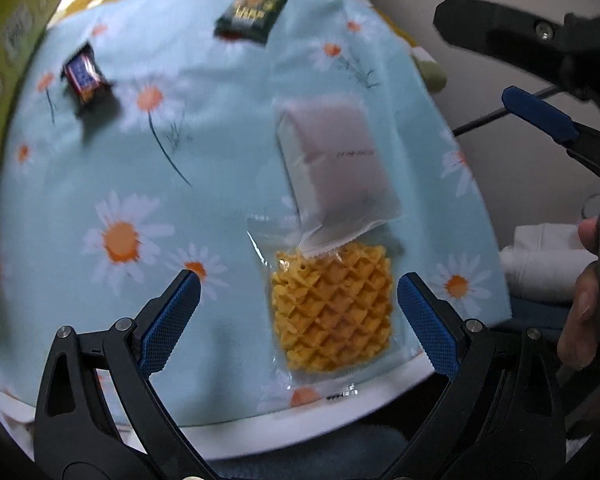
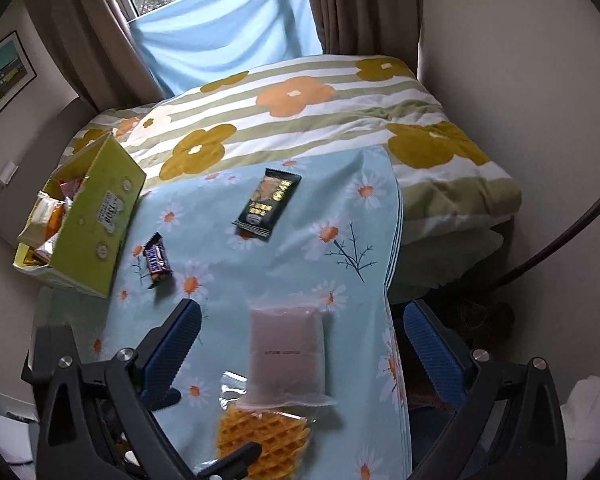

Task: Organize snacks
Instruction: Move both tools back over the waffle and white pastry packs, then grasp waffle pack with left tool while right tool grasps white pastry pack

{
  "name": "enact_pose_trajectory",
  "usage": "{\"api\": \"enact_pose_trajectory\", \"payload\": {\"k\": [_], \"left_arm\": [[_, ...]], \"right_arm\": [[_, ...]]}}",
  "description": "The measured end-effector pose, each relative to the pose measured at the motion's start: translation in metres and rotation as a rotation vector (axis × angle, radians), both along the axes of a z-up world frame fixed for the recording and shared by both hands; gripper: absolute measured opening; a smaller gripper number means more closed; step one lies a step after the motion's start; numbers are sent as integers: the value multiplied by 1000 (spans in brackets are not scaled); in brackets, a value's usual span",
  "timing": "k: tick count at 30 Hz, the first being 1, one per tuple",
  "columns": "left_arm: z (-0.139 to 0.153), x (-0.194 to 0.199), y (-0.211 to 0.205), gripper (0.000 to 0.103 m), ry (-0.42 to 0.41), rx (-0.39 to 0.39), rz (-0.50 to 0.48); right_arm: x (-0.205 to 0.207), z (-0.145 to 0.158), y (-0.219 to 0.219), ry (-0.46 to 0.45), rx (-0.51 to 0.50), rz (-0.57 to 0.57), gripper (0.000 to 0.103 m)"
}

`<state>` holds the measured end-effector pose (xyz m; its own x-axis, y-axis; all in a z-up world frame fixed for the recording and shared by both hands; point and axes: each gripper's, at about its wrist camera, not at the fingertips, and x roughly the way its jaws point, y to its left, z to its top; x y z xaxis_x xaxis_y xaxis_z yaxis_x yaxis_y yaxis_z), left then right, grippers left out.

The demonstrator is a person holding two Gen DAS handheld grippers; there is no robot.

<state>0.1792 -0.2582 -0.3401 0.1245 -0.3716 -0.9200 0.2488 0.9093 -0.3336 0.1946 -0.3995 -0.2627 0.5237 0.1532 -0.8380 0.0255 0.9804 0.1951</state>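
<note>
A yellow waffle snack in a clear wrapper lies on the daisy-print cloth, partly under a frosted white packet. My left gripper is open and empty, its fingers either side of the waffle, just above it. My right gripper is open and empty above the white packet; the waffle shows below it. A small chocolate bar and a black packet lie farther back. The right gripper also shows in the left wrist view.
A yellow-green box with several snacks in it stands at the left. A striped flowered quilt lies behind the cloth. The cloth's right edge drops off beside a wall. Curtains and a window are at the back.
</note>
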Motion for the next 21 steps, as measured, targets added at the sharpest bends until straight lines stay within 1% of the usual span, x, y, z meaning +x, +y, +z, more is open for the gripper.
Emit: {"api": "enact_pose_trajectory", "payload": {"k": [2, 4, 9, 10, 12, 14, 17, 18, 21], "left_arm": [[-8, -4, -1, 98, 7, -16, 21], [-13, -6, -1, 98, 7, -27, 21], [-19, -13, -2, 98, -5, -46, 34], [-19, -14, -4, 98, -16, -38, 31], [-18, -16, -7, 98, -22, -41, 17], [-19, -20, -9, 98, -26, -27, 1], [-21, -25, -18, 98, -32, -13, -16], [-20, -27, -21, 98, -30, -17, -22], [-21, -28, -33, 99, -42, 9, -42]], "right_arm": [[3, -9, -4, 10, 10, 3, 101], [6, -16, -7, 11, 6, 2, 101], [13, -31, -17, 36, -15, -10, 101], [14, -34, -19, 42, -12, -6, 101], [16, -41, -21, 65, -35, 21, 101], [18, -46, -22, 91, -73, 52, 101], [21, -48, -26, 130, -36, 105, 101], [22, -48, -25, 139, -35, 123, 101], [25, -47, -19, 148, -70, 194, 100]]}}
